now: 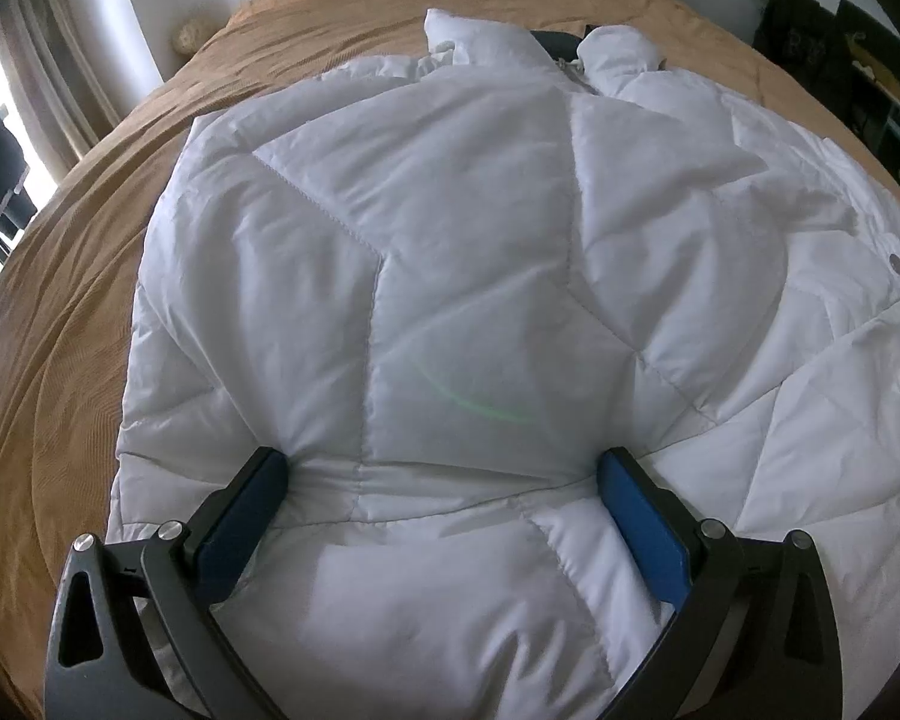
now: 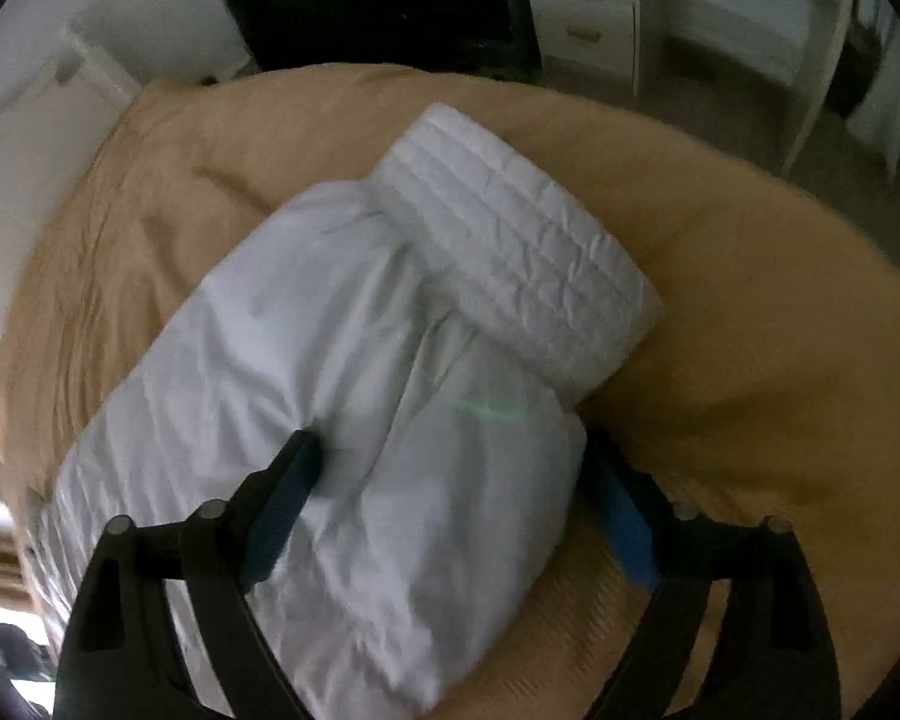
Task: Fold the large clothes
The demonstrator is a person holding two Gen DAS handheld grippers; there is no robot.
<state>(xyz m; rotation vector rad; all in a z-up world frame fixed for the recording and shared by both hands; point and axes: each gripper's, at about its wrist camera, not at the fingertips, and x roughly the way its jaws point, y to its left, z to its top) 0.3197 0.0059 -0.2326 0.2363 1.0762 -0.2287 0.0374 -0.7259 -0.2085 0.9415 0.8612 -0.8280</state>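
**White puffer jacket spread on the bed**

Left wrist view: the left gripper (image 1: 441, 480) hovers low, fingers wide apart, over the white quilted puffer jacket (image 1: 480, 276) lying on the tan bedspread (image 1: 72, 360).

Right wrist view: the right gripper (image 2: 450, 474), fingers spread and empty, straddles the jacket's sleeve (image 2: 342, 420); only here the ribbed cuff (image 2: 522, 264) shows.

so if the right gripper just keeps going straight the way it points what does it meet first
Most likely the white jacket sleeve: the right gripper has its jaws open astride it, and straight ahead lies the sleeve's ribbed cuff, then the tan bedspread. Depth is unclear in this blurred view.
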